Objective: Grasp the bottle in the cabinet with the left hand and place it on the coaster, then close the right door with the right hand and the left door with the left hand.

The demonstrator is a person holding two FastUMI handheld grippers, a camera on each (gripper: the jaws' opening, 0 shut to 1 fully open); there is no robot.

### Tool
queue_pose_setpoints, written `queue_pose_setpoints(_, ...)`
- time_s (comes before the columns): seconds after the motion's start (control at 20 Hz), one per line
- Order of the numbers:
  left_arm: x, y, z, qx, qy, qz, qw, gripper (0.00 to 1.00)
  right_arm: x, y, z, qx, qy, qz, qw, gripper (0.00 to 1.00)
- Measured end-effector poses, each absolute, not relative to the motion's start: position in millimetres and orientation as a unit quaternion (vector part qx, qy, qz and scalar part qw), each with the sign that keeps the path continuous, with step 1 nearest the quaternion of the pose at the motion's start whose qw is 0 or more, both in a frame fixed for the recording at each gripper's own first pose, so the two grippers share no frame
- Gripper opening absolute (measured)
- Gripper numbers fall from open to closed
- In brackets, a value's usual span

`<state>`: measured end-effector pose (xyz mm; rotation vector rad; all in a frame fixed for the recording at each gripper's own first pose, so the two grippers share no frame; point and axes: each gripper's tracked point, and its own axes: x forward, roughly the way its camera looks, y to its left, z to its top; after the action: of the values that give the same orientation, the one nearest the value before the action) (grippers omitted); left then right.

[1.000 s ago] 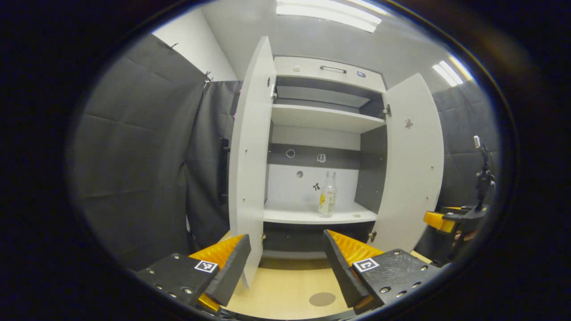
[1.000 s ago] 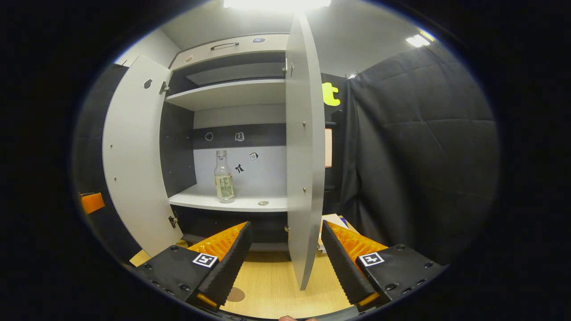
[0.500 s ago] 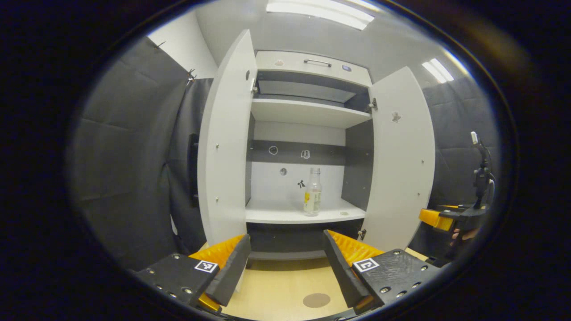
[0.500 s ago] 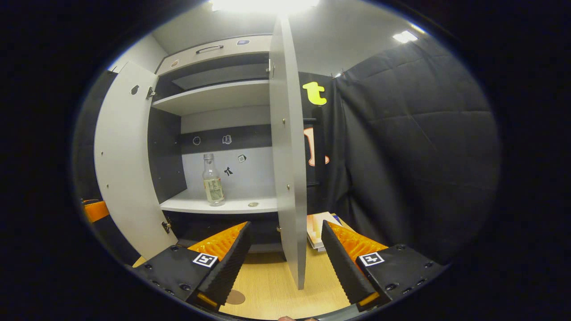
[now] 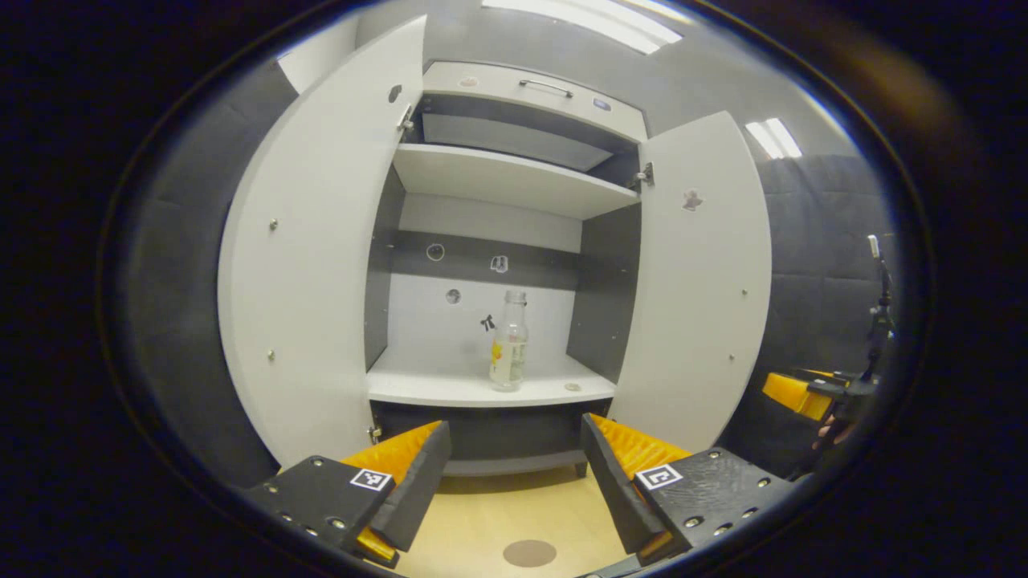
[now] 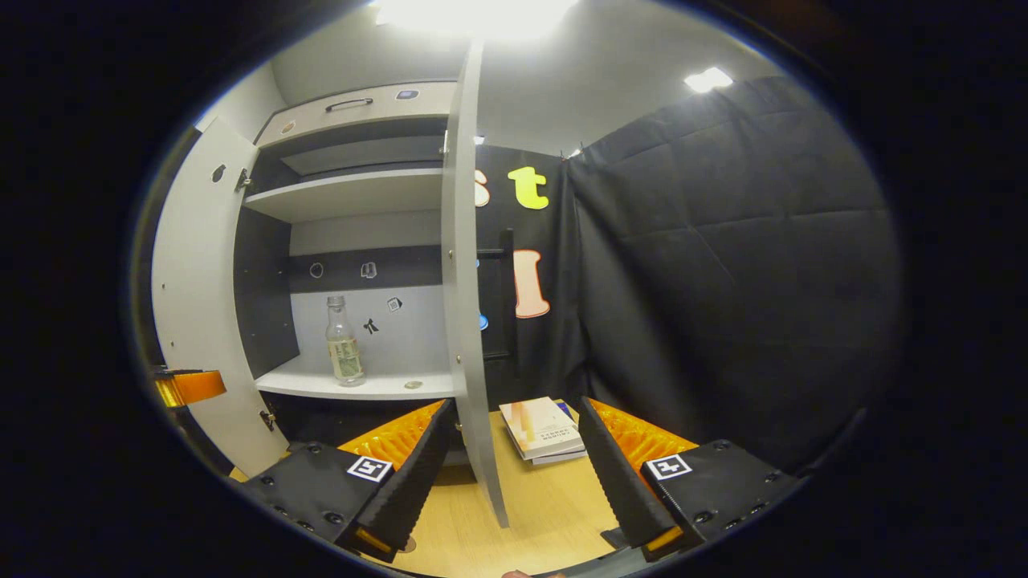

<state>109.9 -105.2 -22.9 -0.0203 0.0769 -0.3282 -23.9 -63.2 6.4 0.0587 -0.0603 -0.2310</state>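
Cabinet [image 5: 514, 185] stands with both doors swung wide; bottle [image 5: 508, 343] sits upright on its lower shelf [image 5: 450, 385], near the front edge, untouched; small flat disc [image 5: 572, 387] lies on the shelf just right of it. My left tongs [image 5: 510, 474] are spread wide with nothing between them, well short of the shelf, lined up roughly with the bottle; coaster [image 5: 529, 552] lies on the counter [image 5: 498, 514] below and between them. My right tongs [image 6: 510, 474] also gape wide, holding nothing; right door [image 6: 470, 321] hangs edge-on between their fingers, not gripped; books [image 6: 542, 429] stacked on the counter beyond it. Left door [image 5: 313, 257] stays out at the side in the left gripper view. Bottle also seen from the right gripper view [image 6: 344, 343].
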Motion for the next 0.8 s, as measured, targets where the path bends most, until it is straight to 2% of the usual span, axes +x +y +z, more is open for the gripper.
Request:
queue_pose_setpoints(0.15, 149.5, -105.1, -5.8, -0.01, 0.033, -0.168, 0.985, 0.94, -29.4, -81.1, 12.3, 0.034, -0.031, -0.132, 0.99, 0.99)
queue_pose_setpoints(0.2, 163.2, -106.7, 1.3, -0.007, 0.027, -0.171, 0.985, 0.94, -29.3, -91.8, 16.0, 0.034, -0.034, -0.143, 0.989, 0.94)
queue_pose_setpoints(0.35, 205.6, -109.8, 22.8, 0.006, 0.01, -0.165, 0.986, 0.94, -24.4, -122.7, 23.7, 0.039, -0.041, -0.173, 0.983, 0.99)
queue_pose_setpoints(0.4, 219.5, -112.6, 27.9, 0.007, 0.006, -0.163, 0.987, 0.94, -20.5, -133.2, 27.0, 0.043, -0.043, -0.181, 0.982, 0.94)
queue_pose_setpoints(0.45, 233.3, -116.1, 31.7, 0.007, 0.005, -0.162, 0.987, 0.94, -15.6, -143.1, 28.5, 0.047, -0.044, -0.188, 0.98, 0.99)
queue_pose_setpoints(0.55, 262.5, -123.3, 37.7, 0.009, 0.003, -0.157, 0.987, 0.94, -3.5, -161.8, 32.2, 0.053, -0.045, -0.198, 0.978, 0.98)
queue_pose_setpoints(0.6, 276.3, -126.1, 39.7, 0.01, 0.0, -0.154, 0.988, 0.94, 2.4, -171.4, 33.8, 0.055, -0.045, -0.204, 0.976, 0.94)
queue_pose_setpoints(0.65, 290.6, -128.6, 41.7, 0.01, 0.0, -0.15, 0.989, 0.94, 6.9, -179.1, 34.1, 0.057, -0.042, -0.207, 0.976, 0.99)
queue_pose_setpoints(0.7, 303.5, -132.4, 42.1, 0.009, -0.002, -0.147, 0.989, 0.94, 12.4, -186.7, 35.1, 0.059, -0.041, -0.21, 0.975, 0.99)
queue_pose_setpoints(0.75, 315.3, -137.0, 43.2, 0.008, -0.003, -0.148, 0.989, 0.94, 19.0, -192.6, 35.5, 0.059, -0.041, -0.213, 0.974, 0.94)
queue_pose_setpoints(0.8, 323.8, -141.4, 43.9, 0.007, -0.005, -0.151, 0.989, 0.94, 25.6, -197.1, 36.7, 0.059, -0.04, -0.213, 0.974, 0.99)
